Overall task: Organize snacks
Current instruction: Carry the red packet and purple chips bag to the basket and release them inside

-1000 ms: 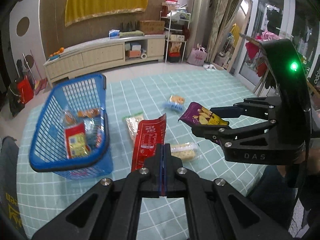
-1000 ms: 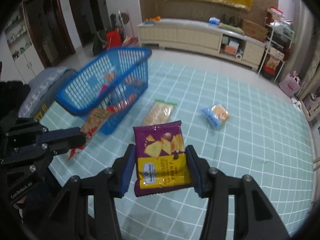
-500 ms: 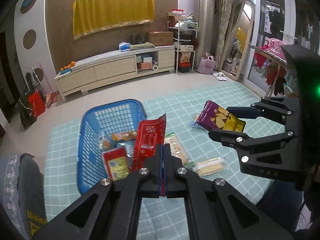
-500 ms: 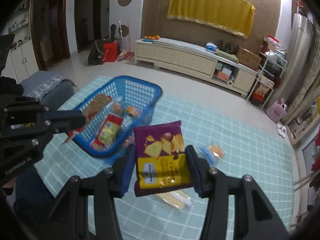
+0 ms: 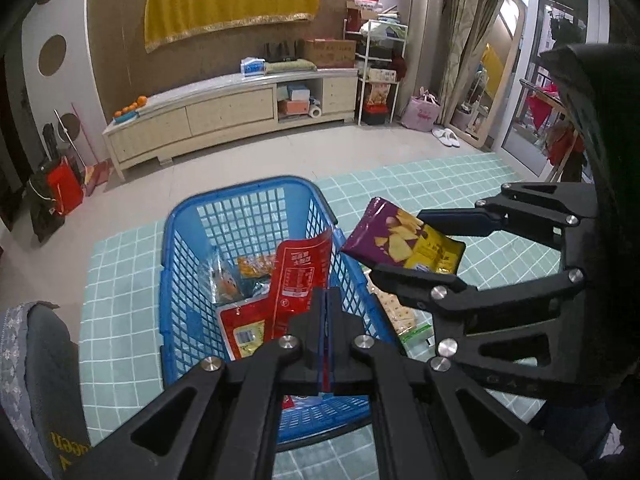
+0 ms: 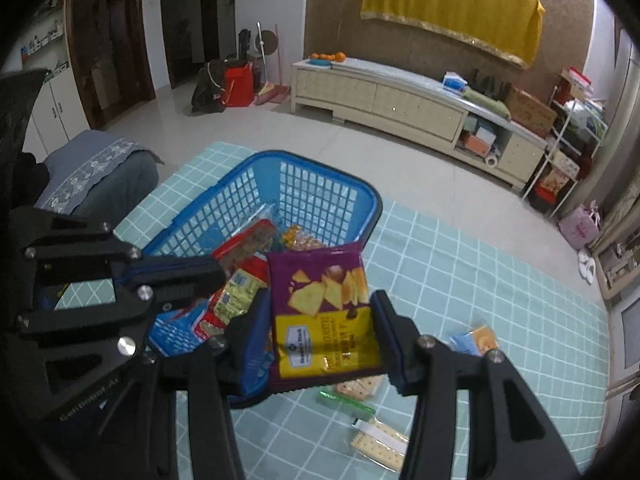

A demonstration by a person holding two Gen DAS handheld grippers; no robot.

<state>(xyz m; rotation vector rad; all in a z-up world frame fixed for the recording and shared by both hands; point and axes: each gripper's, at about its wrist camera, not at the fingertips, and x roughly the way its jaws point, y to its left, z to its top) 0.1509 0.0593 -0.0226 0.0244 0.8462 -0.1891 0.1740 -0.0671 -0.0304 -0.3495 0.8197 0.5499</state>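
My left gripper [image 5: 326, 300] is shut on a red snack packet [image 5: 300, 272], which hangs over the inside of the blue basket [image 5: 240, 216]. The basket holds several snack packs, among them a red and yellow one [image 5: 244, 328]. My right gripper [image 6: 320, 320] is shut on a purple and yellow chip bag [image 6: 324, 312], held by its two sides just past the basket's right rim [image 6: 372, 208]. In the left wrist view the right gripper [image 5: 432, 248] and its chip bag [image 5: 404, 240] hover to the right of the basket. In the right wrist view the left gripper [image 6: 208, 272] sits at the left, over the basket.
On the green checked tablecloth [image 6: 500, 280] lie cracker packs [image 6: 380, 444], a green-ended cracker pack [image 6: 352, 392] and a blue and orange pack [image 6: 476, 338]. A grey cushioned seat [image 6: 100, 172] stands left of the table. A long cream sideboard [image 5: 224, 112] lines the far wall.
Both grippers moved with their packets from the table's middle toward the basket. The red packet now hangs over the basket's inside, and the chip bag is at its right rim.
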